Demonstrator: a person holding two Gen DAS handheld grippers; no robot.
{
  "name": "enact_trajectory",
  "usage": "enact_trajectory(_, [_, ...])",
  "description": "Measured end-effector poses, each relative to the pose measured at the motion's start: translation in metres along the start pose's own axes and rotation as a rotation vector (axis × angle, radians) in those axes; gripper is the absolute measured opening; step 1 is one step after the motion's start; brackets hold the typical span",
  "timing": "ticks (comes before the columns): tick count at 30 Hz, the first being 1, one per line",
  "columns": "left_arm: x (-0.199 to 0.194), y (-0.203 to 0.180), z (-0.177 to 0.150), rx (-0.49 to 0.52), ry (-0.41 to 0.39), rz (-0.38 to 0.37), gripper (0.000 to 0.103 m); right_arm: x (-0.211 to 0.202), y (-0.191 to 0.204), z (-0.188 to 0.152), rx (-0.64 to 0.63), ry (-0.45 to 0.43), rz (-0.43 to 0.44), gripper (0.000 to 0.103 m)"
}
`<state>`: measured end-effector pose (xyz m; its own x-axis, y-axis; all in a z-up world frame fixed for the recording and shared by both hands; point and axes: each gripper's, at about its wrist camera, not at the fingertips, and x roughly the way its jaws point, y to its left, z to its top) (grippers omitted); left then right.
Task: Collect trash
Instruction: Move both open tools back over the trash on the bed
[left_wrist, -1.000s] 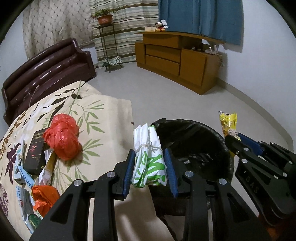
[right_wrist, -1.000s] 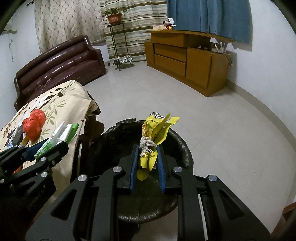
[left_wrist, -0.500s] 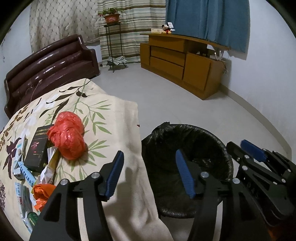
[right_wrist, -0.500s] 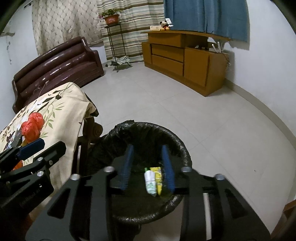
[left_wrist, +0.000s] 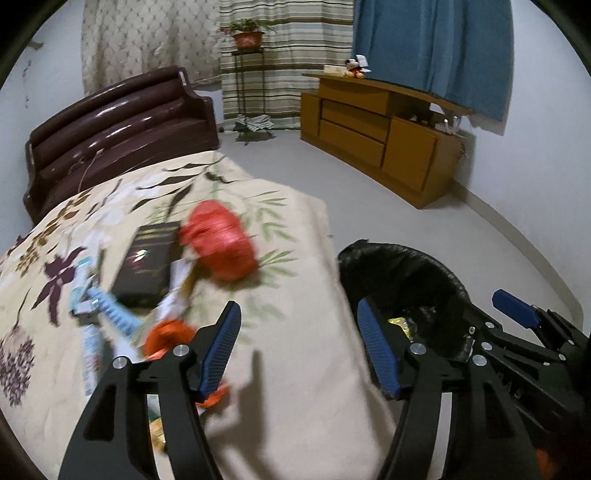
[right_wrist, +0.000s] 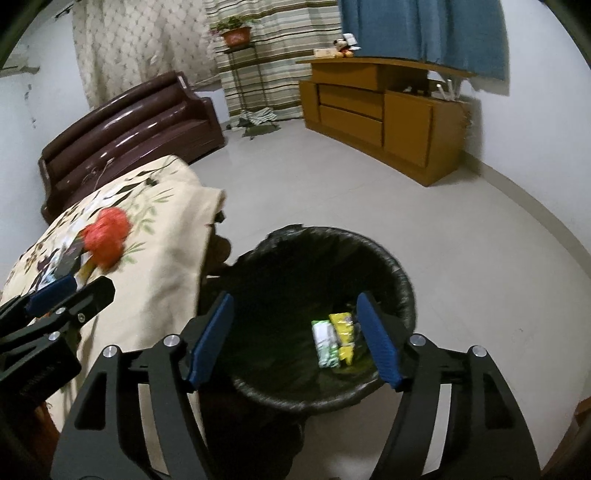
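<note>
Both packets had left the jaws since a second earlier: the green-and-white wrapped packet (right_wrist: 325, 343) and the yellow snack wrapper (right_wrist: 342, 334) lay side by side at the bottom of the black-lined round waste bin (right_wrist: 400, 275), low and right of centre in the right wrist view. The right gripper (right_wrist: 295, 338) hung over the bin mouth, its blue-padded jaws spread and widening, nothing between them. The left gripper (left_wrist: 301, 349), at the bottom centre of its own view, was likewise parting its jaws on nothing, over the edge of the cream floral-print cloth (left_wrist: 295, 387).

The drop looked finished, so the step in hand was judged to be the return for more litter. Left of centre in the left wrist view lay a crumpled red plastic bag (left_wrist: 221, 242), a flat black box (left_wrist: 147, 262), a smaller orange plastic wad (left_wrist: 166, 334) and blurred blue-and-white packets (left_wrist: 107, 314). The next move probably called for carrying a gripper over one piece, the orange wad being nearest, and closing on it without snagging the cloth.
</note>
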<state>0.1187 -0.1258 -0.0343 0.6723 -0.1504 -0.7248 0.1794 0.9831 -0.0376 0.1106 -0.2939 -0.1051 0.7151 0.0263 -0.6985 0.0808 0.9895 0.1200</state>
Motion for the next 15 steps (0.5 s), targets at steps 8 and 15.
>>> enact_trajectory(8, [-0.029, 0.052, -0.02, -0.072, -0.007, 0.081, 0.065, -0.013, 0.046, -0.013, -0.067, 0.013, 0.063, 0.068])
enact_trajectory(15, [-0.041, 0.097, -0.042, -0.133, 0.002, 0.146, 0.065, -0.022, 0.082, -0.021, -0.115, 0.021, 0.105, 0.068])
